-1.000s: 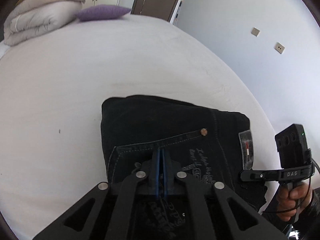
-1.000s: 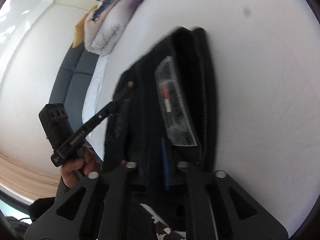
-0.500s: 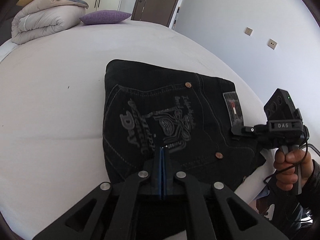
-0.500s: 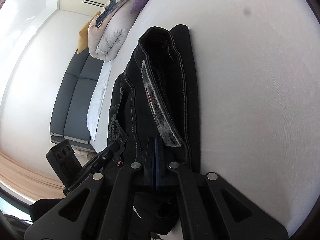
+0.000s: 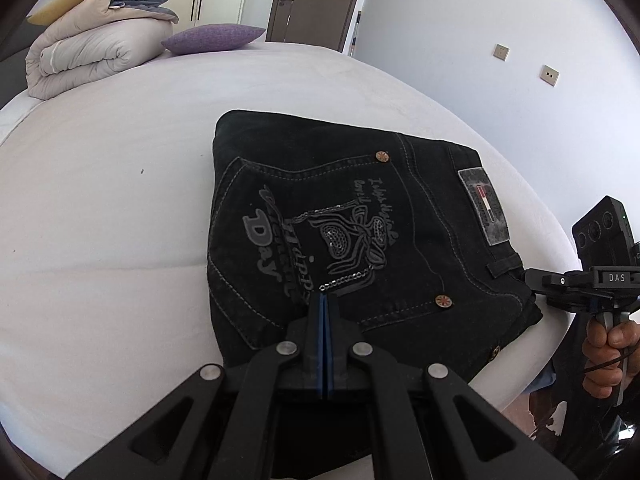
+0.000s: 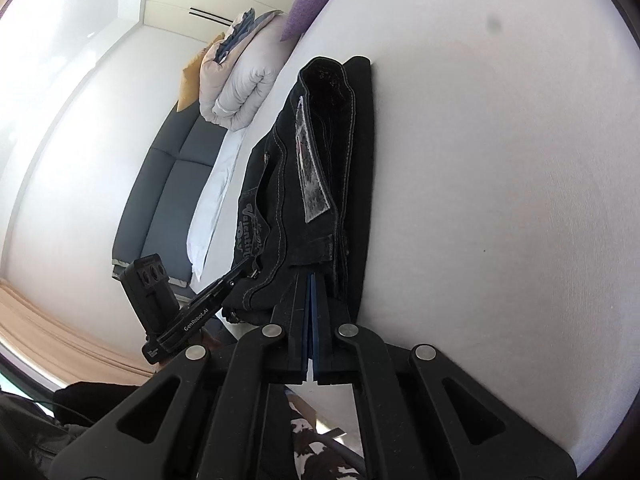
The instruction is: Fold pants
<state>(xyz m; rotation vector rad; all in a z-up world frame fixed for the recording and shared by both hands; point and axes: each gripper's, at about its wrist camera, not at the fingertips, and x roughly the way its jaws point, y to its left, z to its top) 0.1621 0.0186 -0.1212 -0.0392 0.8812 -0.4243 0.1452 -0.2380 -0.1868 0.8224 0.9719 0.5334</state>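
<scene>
The black jeans (image 5: 360, 200) lie folded into a flat rectangle on the white bed (image 5: 120, 200), back pocket with grey embroidery facing up. My left gripper (image 5: 323, 300) is shut, its blue pads pressed together with nothing between them, and its tips are over the pocket near the front edge of the fold. In the right wrist view the jeans (image 6: 320, 160) stretch away along their waistband side. My right gripper (image 6: 311, 280) is shut too, tips right at the near end of the waistband by a belt loop. From the left view the right gripper (image 5: 530, 278) touches that edge.
A folded beige duvet (image 5: 92, 52) and a purple pillow (image 5: 212, 38) lie at the far end of the bed. A person's hand (image 5: 608, 344) holds the right gripper's handle off the bed's right edge. A grey sofa (image 6: 168, 184) stands beyond the far side.
Both grippers have drawn back from over the jeans toward their near edges, so more of the fold shows. The right gripper's tips left the waistband patch. The jeans stayed flat.
</scene>
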